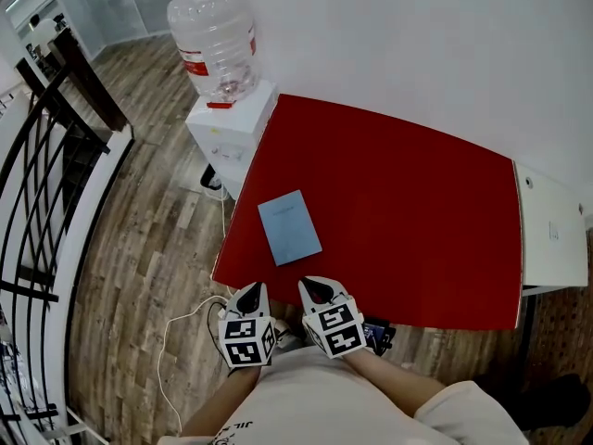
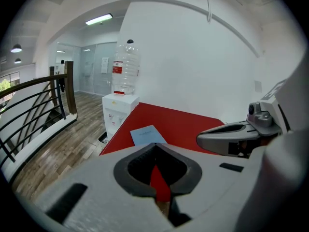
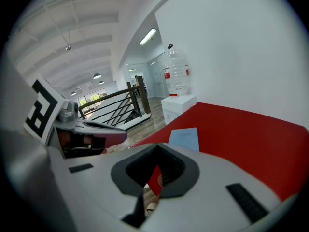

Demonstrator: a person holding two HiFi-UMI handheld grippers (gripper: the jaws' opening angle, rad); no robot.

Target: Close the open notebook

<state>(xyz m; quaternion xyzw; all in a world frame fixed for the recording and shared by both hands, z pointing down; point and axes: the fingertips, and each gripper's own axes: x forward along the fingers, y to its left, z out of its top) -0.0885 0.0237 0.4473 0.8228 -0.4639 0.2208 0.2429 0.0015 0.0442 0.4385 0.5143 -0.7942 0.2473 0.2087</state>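
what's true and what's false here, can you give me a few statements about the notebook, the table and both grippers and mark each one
1. The blue notebook lies flat on the red table, near the edge beside the dispenser. True.
2. The left gripper is clamped on the notebook. False: its jaws are together with nothing between them, short of the notebook.
3. The notebook lies open with its pages showing. False: only a single blue cover shows, and it looks closed.
4. A water bottle sits neck down on a white dispenser beside the table. True.
5. The right gripper has its jaws wide apart. False: they are together and hold nothing.
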